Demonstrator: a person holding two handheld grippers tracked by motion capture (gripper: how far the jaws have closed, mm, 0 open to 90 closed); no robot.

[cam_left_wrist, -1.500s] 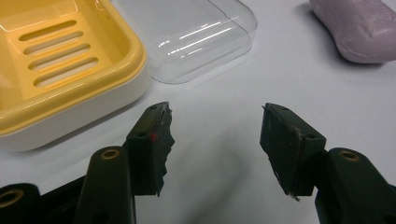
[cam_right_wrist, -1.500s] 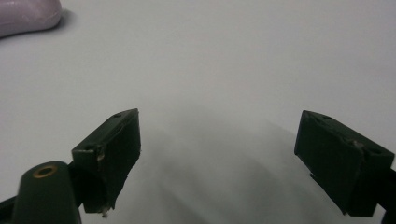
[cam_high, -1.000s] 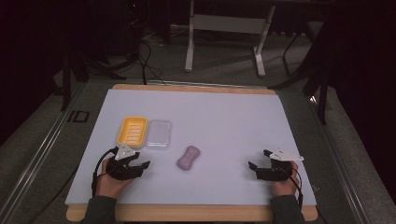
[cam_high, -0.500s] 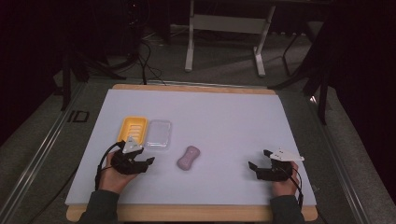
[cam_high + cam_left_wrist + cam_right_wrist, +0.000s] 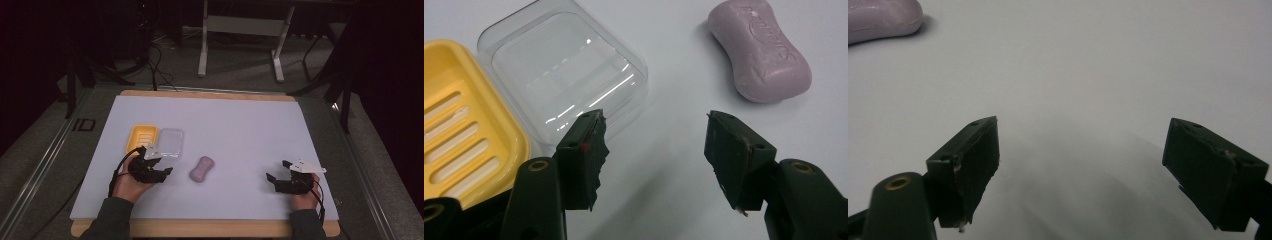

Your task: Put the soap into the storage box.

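Observation:
A mauve soap bar (image 5: 202,168) (image 5: 760,50) lies on the white table sheet (image 5: 240,125), near the middle front. To its left sit a yellow slotted soap dish (image 5: 141,137) (image 5: 459,130) and a clear plastic lid (image 5: 170,141) (image 5: 564,70), side by side. My left gripper (image 5: 165,165) (image 5: 655,117) hovers just in front of the lid's near corner, open, with bare sheet between its jaws and the soap off to its right. My right gripper (image 5: 276,170) (image 5: 1083,125) rests at the front right, open and empty. The soap (image 5: 878,17) lies far off at its upper left.
The sheet covers a wooden tabletop whose edge (image 5: 200,227) shows along the front. Behind the table are a dark floor with cables (image 5: 155,55) and a metal stand's legs (image 5: 240,30). Bare sheet stretches across the back and between soap and right gripper.
My left hand has moved away from the front edge and to the right, nearer the clear lid and the soap. The right hand has stayed put.

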